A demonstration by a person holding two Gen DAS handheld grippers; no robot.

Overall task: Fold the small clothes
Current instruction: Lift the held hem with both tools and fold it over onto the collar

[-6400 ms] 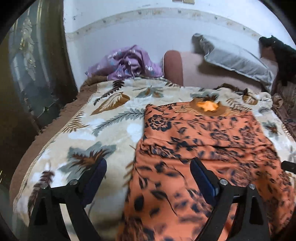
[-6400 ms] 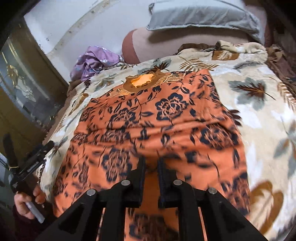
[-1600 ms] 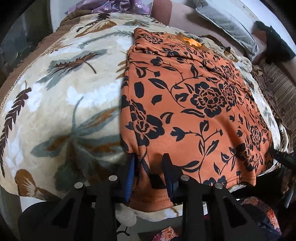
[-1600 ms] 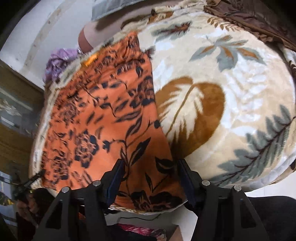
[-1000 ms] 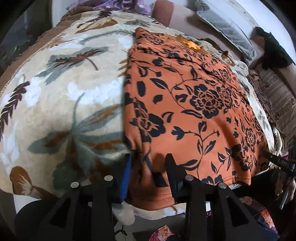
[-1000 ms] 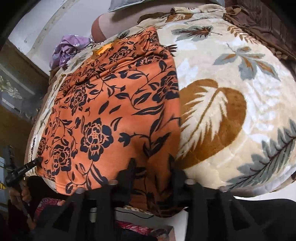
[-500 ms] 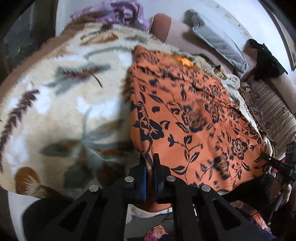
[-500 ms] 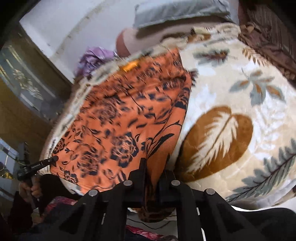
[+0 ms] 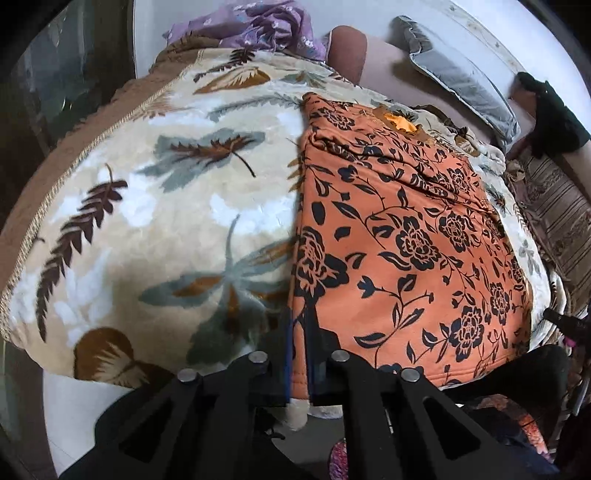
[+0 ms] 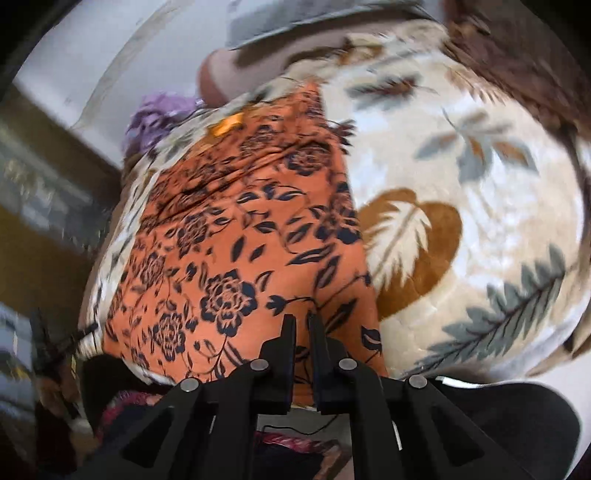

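Left wrist view — my left gripper (image 9: 299, 350) clamps the near-left hem corner of the orange floral garment (image 9: 399, 236), flat on the leaf-print blanket (image 9: 155, 206); my right gripper (image 10: 302, 350) pinches the near-right corner — both placed, I judge, for folding.

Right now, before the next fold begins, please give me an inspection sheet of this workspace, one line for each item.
Surface: cream plush blanket with leaf print covering a bed, brown fringe at its edge.
Job's things: orange garment with black flower print, spread flat, near hem at the bed edge.
Clutter: crumpled purple cloth at the far end; grey pillow; black cloth at far right.
Grippers: left gripper shut on the garment's near left corner; right gripper shut on its near right corner.
Cables: thin dark cable below the bed edge.
Surroundings: white wall behind; right wrist view is motion-blurred.
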